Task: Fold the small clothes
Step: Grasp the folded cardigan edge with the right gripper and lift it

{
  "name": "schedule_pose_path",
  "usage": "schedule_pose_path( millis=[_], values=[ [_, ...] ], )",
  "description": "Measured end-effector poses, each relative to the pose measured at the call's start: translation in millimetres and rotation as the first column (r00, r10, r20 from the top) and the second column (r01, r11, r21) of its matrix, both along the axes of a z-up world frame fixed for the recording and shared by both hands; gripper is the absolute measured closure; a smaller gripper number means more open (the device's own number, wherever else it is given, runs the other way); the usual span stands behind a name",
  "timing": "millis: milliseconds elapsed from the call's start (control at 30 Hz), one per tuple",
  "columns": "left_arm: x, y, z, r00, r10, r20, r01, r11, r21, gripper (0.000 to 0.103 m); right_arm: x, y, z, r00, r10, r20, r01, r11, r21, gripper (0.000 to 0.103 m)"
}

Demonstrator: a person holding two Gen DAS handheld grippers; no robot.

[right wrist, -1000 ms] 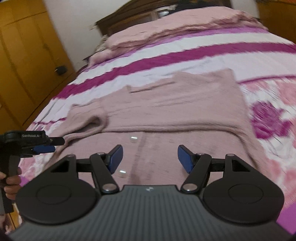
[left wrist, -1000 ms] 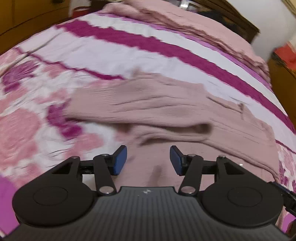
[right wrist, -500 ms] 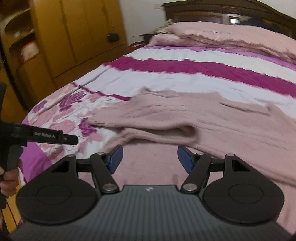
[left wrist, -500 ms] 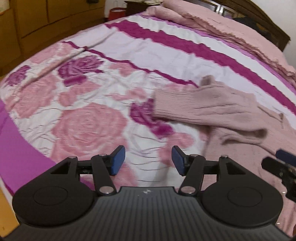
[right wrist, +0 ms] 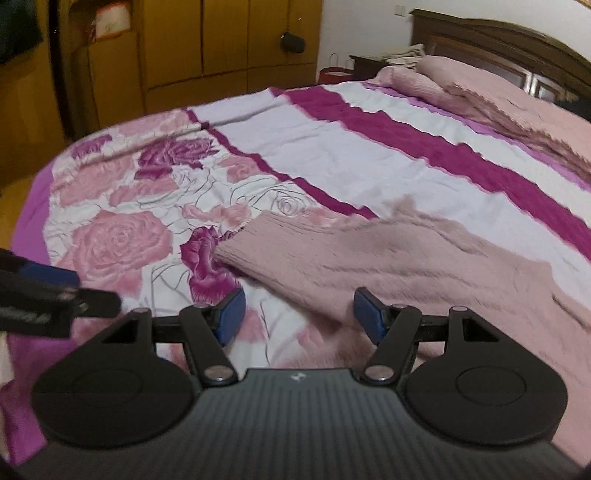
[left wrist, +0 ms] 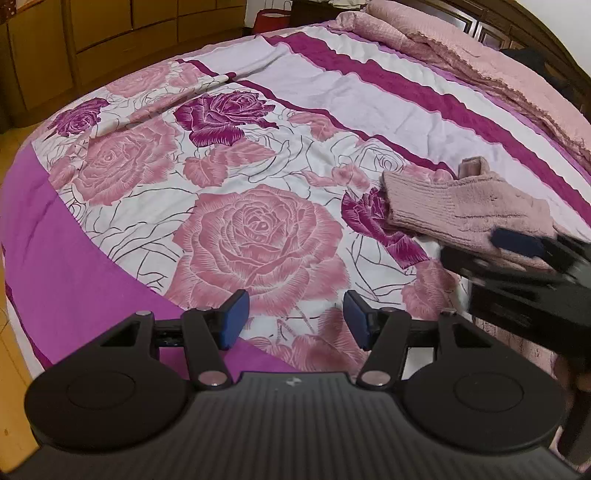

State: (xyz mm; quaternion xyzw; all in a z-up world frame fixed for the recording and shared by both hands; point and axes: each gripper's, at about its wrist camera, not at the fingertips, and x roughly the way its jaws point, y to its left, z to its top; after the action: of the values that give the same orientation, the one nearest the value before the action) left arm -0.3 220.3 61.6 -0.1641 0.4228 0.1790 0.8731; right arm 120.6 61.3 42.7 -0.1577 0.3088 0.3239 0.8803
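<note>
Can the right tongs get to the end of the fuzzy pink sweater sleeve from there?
Probably yes. The right tongs are open, and the fuzzy pink knitted sweater sleeve lies flat on the rose-patterned bedspread just ahead, with nothing in between.

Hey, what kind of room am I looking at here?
Most likely a bedroom: a bed with a rose-print bedspread, a dark wooden headboard behind pink pillows, and wooden wardrobe doors along the wall. A pink knit sweater lies on the bed.

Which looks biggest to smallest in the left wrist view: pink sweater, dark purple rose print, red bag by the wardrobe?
1. Pink sweater, partly hidden by the right claw.
2. Dark purple rose print.
3. Red bag, farthest away, so it may only look smallest.
</note>
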Motion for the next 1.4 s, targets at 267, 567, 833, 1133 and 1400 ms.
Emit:
schedule_pose_path(
  millis=[267,567,833,1133,1400],
  values=[
    [1,-1,-4,1.0,-0.016,0.004,0.016,1.0,-0.003,0.039,21,32,-15,1.0,-0.015,-0.012,0.015,0.999,-0.05,0.08],
    [5,-6,2,0.999,-0.041,0.022,0.041,0.999,-0.009,0.039,28,-7,42,0.995,-0.097,0.012,0.094,0.984,0.148,0.092],
    [21,-30,23,0.99,-0.12,0.074,0.119,0.993,0.017,0.039,31,-89,110,0.954,-0.287,0.091,0.247,0.919,0.307,0.093],
    [49,-70,46,0.961,-0.247,0.125,0.241,0.968,0.063,0.039,17,-183,142,0.853,-0.495,0.165,0.412,0.833,0.37,0.093],
    [89,-115,50,0.913,-0.378,0.151,0.369,0.926,0.084,0.039,6,-269,124,0.757,-0.645,0.104,0.563,0.726,0.396,0.093]
  ],
)
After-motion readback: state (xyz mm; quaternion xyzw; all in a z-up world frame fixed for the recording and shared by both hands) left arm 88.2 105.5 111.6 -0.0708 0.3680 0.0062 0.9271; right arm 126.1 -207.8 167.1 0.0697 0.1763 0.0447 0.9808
